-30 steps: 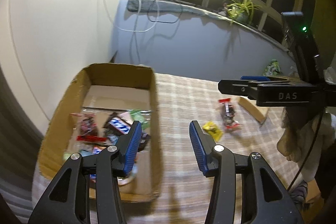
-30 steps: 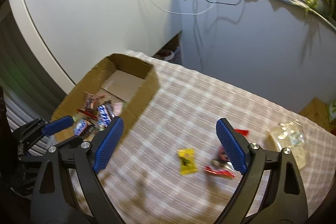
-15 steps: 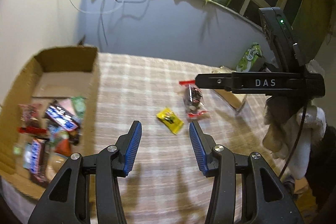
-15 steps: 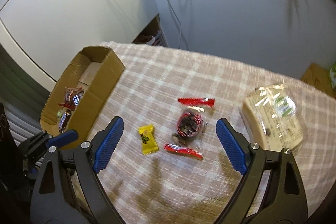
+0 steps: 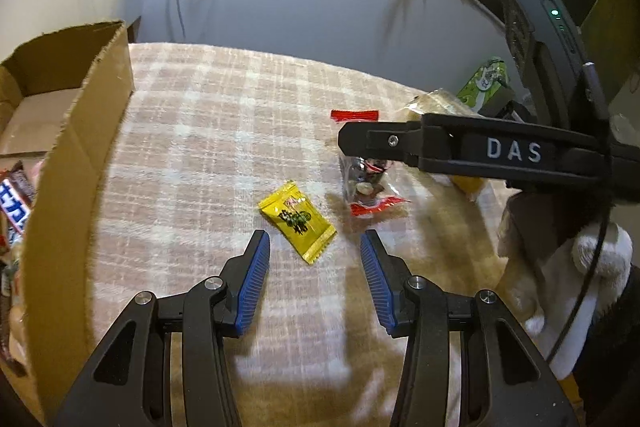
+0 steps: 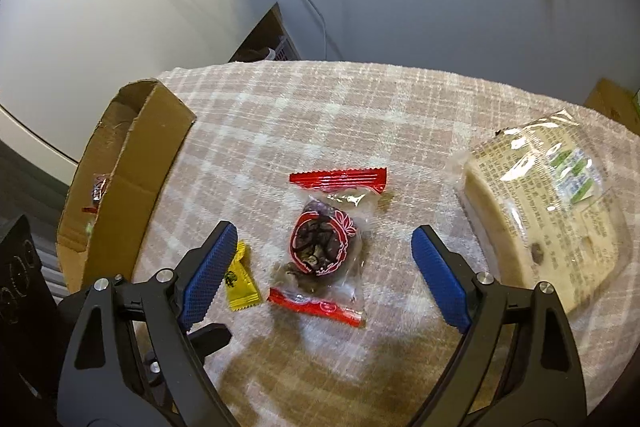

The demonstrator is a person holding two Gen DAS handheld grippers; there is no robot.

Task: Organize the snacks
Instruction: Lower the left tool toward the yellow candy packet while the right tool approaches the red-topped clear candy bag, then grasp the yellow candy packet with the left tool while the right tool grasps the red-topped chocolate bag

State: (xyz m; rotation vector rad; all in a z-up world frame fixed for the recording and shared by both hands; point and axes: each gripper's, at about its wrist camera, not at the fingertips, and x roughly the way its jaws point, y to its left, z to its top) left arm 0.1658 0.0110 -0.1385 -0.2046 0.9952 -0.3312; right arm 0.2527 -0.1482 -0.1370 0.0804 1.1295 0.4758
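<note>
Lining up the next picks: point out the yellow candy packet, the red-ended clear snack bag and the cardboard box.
yellow candy packet (image 5: 297,221): left wrist view, middle of the wrapper.
red-ended clear snack bag (image 6: 323,243): right wrist view, on its round red label.
cardboard box (image 5: 76,163): left wrist view, outer side wall.

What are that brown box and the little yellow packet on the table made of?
The brown box looks like plain corrugated cardboard: matte tan walls with ragged, torn top edges. The yellow packet seems to be thin plastic or foil film, slightly glossy, printed, with crimped serrated ends; which of the two is hard to tell.
</note>
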